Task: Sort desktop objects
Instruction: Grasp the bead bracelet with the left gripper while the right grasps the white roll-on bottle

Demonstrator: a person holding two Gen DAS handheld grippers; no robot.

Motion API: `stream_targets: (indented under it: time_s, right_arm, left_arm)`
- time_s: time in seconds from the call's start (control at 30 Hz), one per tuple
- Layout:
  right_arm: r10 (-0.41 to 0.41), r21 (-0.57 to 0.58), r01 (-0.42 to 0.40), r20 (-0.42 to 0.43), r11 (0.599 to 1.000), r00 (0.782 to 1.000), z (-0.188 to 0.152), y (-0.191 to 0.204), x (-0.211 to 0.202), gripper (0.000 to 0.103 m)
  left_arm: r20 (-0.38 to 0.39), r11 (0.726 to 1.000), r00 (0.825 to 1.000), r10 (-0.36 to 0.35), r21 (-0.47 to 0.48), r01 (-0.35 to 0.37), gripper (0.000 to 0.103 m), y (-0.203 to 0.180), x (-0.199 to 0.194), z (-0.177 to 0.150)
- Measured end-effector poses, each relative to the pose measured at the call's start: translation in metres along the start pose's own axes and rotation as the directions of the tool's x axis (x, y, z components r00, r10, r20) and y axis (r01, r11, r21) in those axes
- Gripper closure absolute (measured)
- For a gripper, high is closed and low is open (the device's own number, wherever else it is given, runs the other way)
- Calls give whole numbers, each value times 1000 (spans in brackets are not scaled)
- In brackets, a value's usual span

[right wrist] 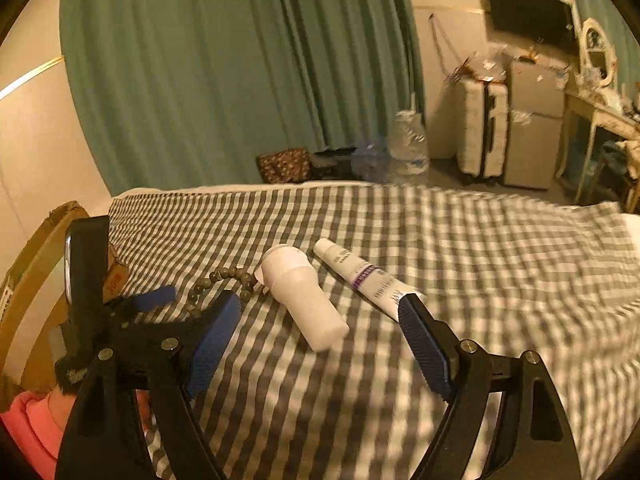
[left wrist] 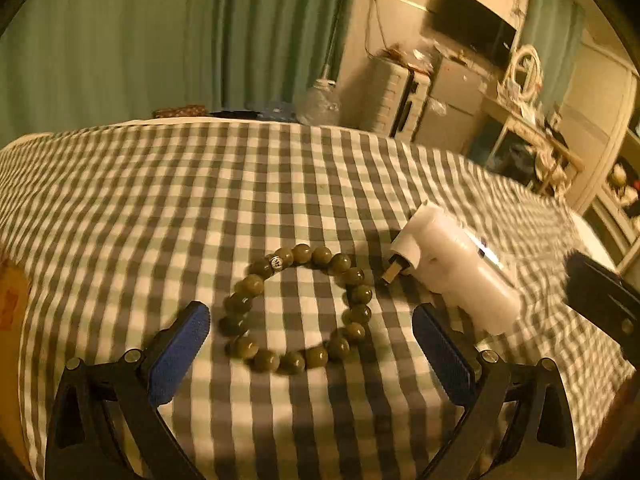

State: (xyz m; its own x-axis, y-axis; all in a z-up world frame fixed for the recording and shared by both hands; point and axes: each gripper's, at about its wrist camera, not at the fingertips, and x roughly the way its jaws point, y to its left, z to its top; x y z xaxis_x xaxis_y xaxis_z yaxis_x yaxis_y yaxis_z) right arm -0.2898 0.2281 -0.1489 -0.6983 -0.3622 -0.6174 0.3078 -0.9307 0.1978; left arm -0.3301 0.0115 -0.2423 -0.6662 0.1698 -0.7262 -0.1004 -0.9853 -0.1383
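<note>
A ring of olive-green beads, a bracelet (left wrist: pixel 298 312), lies flat on the checked cloth (left wrist: pixel 200 200). My left gripper (left wrist: pixel 311 312) hovers over it, open, its blue pads standing either side of the ring without touching. Right of the beads lies a white cylindrical device (left wrist: pixel 456 268) with a small plug-like end. In the right wrist view the same white device (right wrist: pixel 306 300) lies between the spread blue pads of my right gripper (right wrist: pixel 320 304), which is open and holds nothing. A white tube (right wrist: pixel 360 276) with purple print lies beside it. The bracelet (right wrist: pixel 224 280) shows partly behind the left gripper (right wrist: pixel 152 300).
A cardboard box (right wrist: pixel 36 264) stands at the left edge of the checked surface. A pink sleeve (right wrist: pixel 32 424) shows at the lower left. Beyond the far edge are a patterned bag (right wrist: pixel 286 164), a water bottle (right wrist: pixel 408 144), a suitcase (right wrist: pixel 480 128) and green curtains.
</note>
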Motion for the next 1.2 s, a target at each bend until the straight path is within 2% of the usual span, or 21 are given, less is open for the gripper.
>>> stream_targets:
  time_s: [0.07,0.2,0.33,0.4,0.43,0.5,0.57,0.63,0.7,0.77,0.93,1.1,1.2]
  right_arm:
    - [11,1,-11,-23,1000,1000,-2,1,16,21]
    - [26,9,-25,-88,1000,996,-2,4,49,22]
    - [21,0,-22,-137,1000,990,-13,8,64,37]
    - [14,8,-13,-131,1000,991,-15,7,60,42]
    - [12,10,-11,-126,1000,992,-16,7,57,51]
    - [-7,0,7,-138,1000,990,-17,9,54,62]
    - [-20,-14,18,-144,1000,989,-18,11,50,67]
    - [-31,-10,30,-139,999,990,-21,12,44,69]
    - [-45,2,46,-137,999,990,-22,13,38,70]
    - [-59,13,61,-145,998,988,-22,14,34,70]
    - [-88,34,97,-194,995,977,-36,16,12,71]
    - [-111,60,129,-238,990,965,-58,18,-23,71]
    - [-117,81,143,-263,986,958,-74,24,-46,71]
  left_arm:
    - [-32,1000,999,25,9,-25,0,-1,12,1]
    - [-28,998,998,57,36,-56,0,-7,15,-2]
    - [-24,995,995,93,37,-93,0,-3,16,-3]
    - [-27,995,995,93,42,-92,5,0,14,-5]
    - [-28,995,996,89,47,-88,10,5,14,-5]
    - [-21,996,997,73,49,-71,28,13,9,-6]
    - [-16,996,998,67,60,-66,58,14,4,-5]
    - [-22,996,999,49,75,-48,78,13,-1,-3]
    - [-26,995,999,41,91,-39,81,11,-3,0]
    - [-23,994,999,27,104,-25,92,8,-6,1]
    - [-37,995,999,-12,97,16,92,7,-20,3]
    - [-44,995,999,-25,97,29,92,4,-54,-6]
    - [-80,997,995,-60,46,63,92,1,-81,-11]
